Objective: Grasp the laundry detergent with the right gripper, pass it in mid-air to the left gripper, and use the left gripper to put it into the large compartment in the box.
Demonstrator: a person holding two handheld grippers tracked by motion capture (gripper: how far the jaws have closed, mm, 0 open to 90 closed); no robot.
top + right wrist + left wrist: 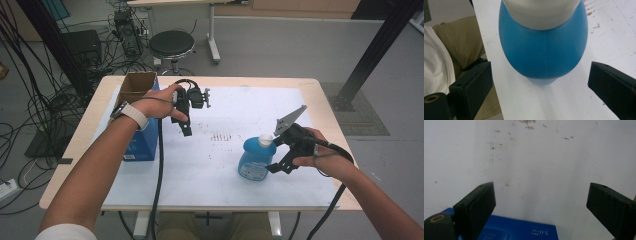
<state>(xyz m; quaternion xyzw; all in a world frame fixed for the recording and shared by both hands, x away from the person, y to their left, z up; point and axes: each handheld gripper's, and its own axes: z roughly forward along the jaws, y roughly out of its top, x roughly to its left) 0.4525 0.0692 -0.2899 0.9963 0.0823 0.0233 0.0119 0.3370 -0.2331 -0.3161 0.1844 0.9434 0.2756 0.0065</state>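
Note:
A blue bottle [256, 159] with a white cap [265, 140] stands on the white table sheet [210, 170] right of centre. My right gripper [278, 156] hovers at its right side, open, its jaws wide apart. In the right gripper view the bottle [544, 50] sits just ahead of the jaws, not between them. My left gripper [186, 124] is held above the sheet left of centre, open and empty. A blue box [142, 145] with an open brown top lies under the left forearm, and its edge [519, 231] shows at the bottom of the left gripper view.
The sheet carries small brown marks [222, 136] near its middle. Beyond the table's far edge stand a black stool [171, 45], tangled cables [45, 100] and a black post [372, 50]. The person's lap [456, 47] is seen past the table's near edge.

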